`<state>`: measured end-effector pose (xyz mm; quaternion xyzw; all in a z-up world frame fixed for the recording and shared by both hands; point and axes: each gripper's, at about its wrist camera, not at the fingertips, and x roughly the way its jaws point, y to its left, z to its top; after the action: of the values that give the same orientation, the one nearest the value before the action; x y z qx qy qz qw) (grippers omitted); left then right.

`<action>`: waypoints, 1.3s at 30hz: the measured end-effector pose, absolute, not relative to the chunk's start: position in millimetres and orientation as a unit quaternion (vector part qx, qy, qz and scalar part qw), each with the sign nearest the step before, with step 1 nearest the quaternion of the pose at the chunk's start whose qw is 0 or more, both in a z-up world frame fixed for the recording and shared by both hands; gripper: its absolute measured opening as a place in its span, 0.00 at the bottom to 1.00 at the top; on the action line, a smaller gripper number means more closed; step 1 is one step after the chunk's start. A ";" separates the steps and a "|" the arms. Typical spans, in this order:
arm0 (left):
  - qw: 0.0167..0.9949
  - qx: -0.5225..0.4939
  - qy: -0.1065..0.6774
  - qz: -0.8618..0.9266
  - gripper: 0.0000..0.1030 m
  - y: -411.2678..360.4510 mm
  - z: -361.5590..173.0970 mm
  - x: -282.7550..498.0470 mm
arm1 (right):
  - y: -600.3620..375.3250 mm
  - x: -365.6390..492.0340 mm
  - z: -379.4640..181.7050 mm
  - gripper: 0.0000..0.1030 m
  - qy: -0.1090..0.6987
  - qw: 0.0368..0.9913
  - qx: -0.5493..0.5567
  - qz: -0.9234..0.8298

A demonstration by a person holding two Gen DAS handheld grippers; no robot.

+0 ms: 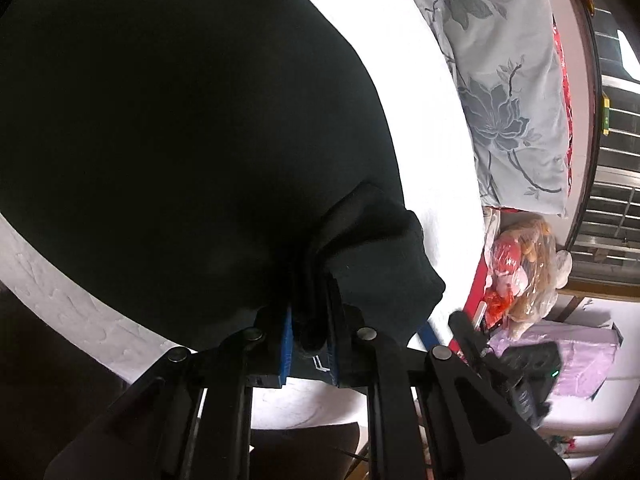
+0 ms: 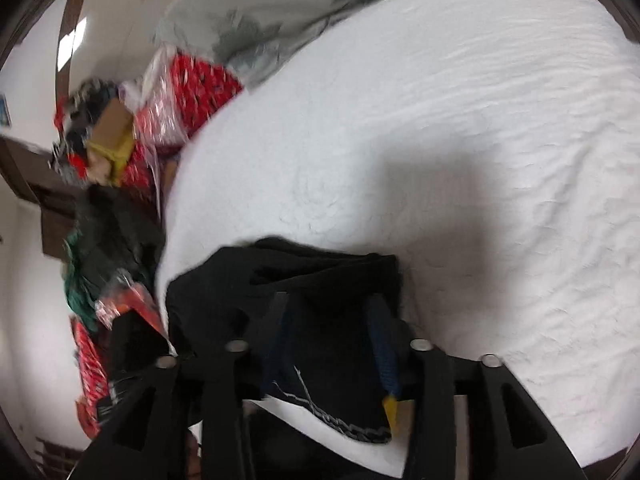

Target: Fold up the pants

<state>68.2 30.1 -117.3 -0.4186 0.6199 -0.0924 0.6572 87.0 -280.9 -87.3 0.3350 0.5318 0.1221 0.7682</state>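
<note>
Black pants [image 1: 180, 140], thick and matte, spread over the white quilted bedspread [image 1: 432, 168]; one bunched edge pinched hard between the near-closed blue pads of the left gripper [image 1: 310, 344]. In the right wrist view, another dark fold [image 2: 320, 280] lying between the half-parted jaws of the right gripper [image 2: 332, 344], pads apparently not pressing, stitched hem [image 2: 340, 420] trailing underneath. Likely trouble: right side slipping free if lifted like this, leaving a lopsided fold; uneven pulling dragging cloth toward the bed edge. Floral pillow [image 1: 508, 92] and bagged clutter [image 1: 524, 276] beyond.
</note>
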 end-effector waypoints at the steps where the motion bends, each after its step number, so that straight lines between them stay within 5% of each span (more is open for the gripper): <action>1: 0.657 -0.420 0.619 -0.091 0.11 30.6 -117.7 67.7 | -286.8 81.9 -88.9 0.55 0.531 0.767 0.342 0.112; 6: 0.656 -0.424 0.619 -0.084 0.12 30.9 -116.6 65.4 | -284.1 69.8 -120.6 0.55 0.566 0.736 0.356 0.107; 9: 0.657 -0.414 0.624 -0.088 0.13 24.4 -115.9 64.1 | -279.6 67.7 -117.2 0.14 0.546 0.746 0.359 0.129; 14: 0.687 -0.364 0.622 -0.093 0.18 9.7 -106.8 66.2 | -289.7 65.7 -125.4 0.14 0.557 0.767 0.304 0.093; 21: 0.757 -0.304 0.568 -0.110 0.23 11.0 -55.2 50.2 | -306.2 63.4 -89.0 0.32 0.502 0.780 0.355 0.113; 25: 0.793 -0.239 0.544 -0.131 0.41 -16.3 -32.6 65.5 | -291.5 74.5 -75.8 0.32 0.483 0.792 0.346 0.141; 33: 0.798 -0.103 0.589 -0.079 0.43 -54.7 -88.6 106.1 | -274.7 88.6 -108.1 0.23 0.522 0.792 0.301 0.104; 39: 0.810 -0.073 0.575 -0.093 0.43 -49.5 -74.5 96.1 | -282.1 86.1 -99.1 0.28 0.520 0.788 0.309 0.116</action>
<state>96.1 -49.5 -74.5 -0.0729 0.5749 -0.0930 0.8097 86.1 -282.1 -99.1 0.3090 0.5196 0.1162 0.7880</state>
